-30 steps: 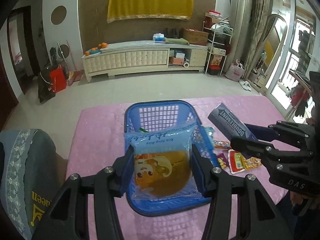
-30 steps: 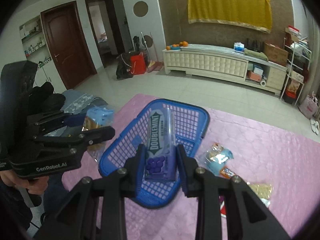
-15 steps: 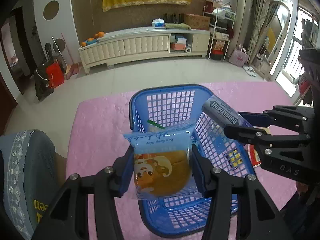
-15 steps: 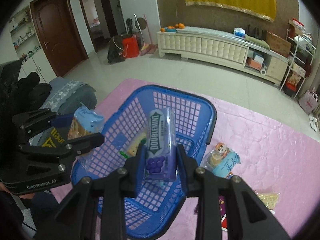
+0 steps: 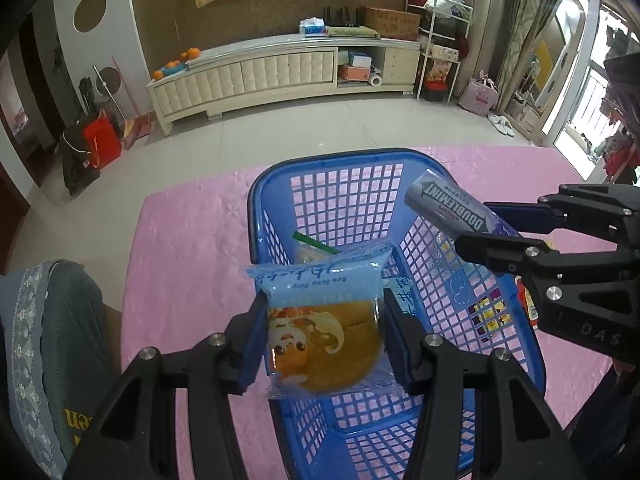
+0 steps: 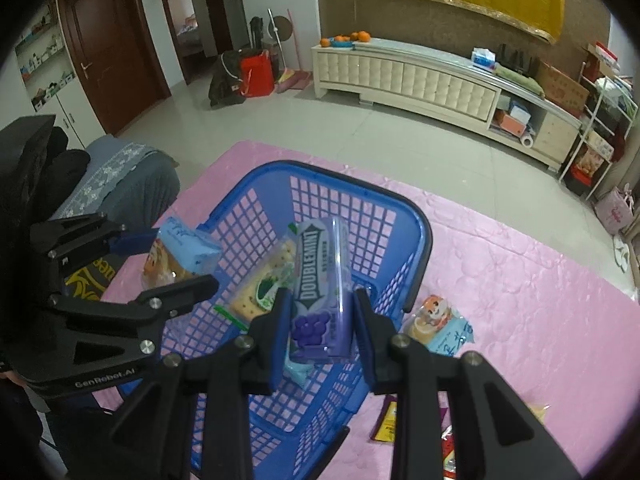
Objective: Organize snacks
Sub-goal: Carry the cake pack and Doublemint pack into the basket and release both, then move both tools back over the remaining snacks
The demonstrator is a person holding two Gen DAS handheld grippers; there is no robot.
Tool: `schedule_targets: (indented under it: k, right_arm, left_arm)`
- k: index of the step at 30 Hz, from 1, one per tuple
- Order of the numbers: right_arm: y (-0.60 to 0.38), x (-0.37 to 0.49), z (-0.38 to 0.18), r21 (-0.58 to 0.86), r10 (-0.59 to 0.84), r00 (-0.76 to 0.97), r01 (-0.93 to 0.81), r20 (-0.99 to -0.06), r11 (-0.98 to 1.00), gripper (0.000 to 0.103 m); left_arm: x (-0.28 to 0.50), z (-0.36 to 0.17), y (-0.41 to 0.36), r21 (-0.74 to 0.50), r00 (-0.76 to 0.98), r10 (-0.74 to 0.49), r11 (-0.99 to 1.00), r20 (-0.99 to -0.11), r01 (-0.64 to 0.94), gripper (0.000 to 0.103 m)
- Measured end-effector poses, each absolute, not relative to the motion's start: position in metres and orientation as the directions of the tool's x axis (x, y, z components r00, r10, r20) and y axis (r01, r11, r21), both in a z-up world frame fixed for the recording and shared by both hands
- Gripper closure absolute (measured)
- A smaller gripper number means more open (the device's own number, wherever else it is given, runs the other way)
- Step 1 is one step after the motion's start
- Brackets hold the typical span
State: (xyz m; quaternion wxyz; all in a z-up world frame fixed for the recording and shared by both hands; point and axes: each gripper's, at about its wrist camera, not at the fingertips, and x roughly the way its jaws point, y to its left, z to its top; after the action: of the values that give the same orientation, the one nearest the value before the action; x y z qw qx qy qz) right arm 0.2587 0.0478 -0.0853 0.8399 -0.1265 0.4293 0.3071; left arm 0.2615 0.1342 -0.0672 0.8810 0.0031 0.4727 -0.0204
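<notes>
Left gripper (image 5: 322,334): jaws pinched a cake packet (image 5: 320,320) above the blue basket (image 5: 276,184), poised for dropping in. Right gripper (image 6: 320,320): jaws clamped a gum pack (image 6: 320,280) likewise

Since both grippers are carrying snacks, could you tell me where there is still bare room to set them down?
The basket floor is bare along its far wall and near end; the cracker pack fills the middle. The pink cloth left of the basket is bare. Right of it, loose snack packets crowd the cloth.
</notes>
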Motion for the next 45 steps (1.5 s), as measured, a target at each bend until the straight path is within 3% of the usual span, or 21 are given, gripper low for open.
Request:
schedule_targets:
  k: [5, 9, 10, 13, 14, 33, 45]
  right_arm:
    - [0.05, 0.259, -0.085, 0.04, 0.399, 0.44, -0.63, -0.805, 0.776, 0.068]
    - [0.047, 0.261, -0.081, 0.022, 0.377, 0.463, -0.608, -0.802, 0.794, 0.067]
    - [0.046, 0.261, -0.08, 0.027, 0.383, 0.46, -0.611, -0.801, 0.791, 0.063]
    - [0.04, 0.259, -0.076, 0.016, 0.374, 0.477, -0.6, -0.795, 0.8, 0.03]
    - [0.037, 0.259, -0.074, 0.019, 0.376, 0.482, -0.596, -0.792, 0.803, 0.027]
    - [-0.108, 0.216, -0.01, -0.007, 0.315, 0.605, -0.468, -0.731, 0.883, 0.023]
    - [-0.191, 0.216, -0.04, -0.017, 0.226, 0.585, -0.38, -0.779, 0.925, 0.022]
  left_arm:
    - [0.261, -0.069, 0.127, 0.002, 0.543, -0.025, 0.999, -0.839, 0.049, 0.052]
    - [0.26, -0.067, 0.127, -0.023, 0.543, -0.042, 0.999, -0.839, 0.041, 0.038]
    - [0.26, -0.066, 0.127, -0.021, 0.544, -0.039, 0.999, -0.838, 0.039, 0.036]
    - [0.255, -0.058, 0.127, -0.001, 0.571, -0.023, 0.999, -0.821, 0.038, 0.024]
    - [0.253, -0.055, 0.126, -0.001, 0.579, -0.023, 0.999, -0.815, 0.039, 0.024]
    - [0.212, 0.011, 0.039, 0.014, 0.67, -0.066, 0.993, -0.74, 0.114, 0.02]
    - [0.23, -0.01, -0.055, -0.036, 0.625, -0.181, 0.971, -0.759, 0.238, 0.02]
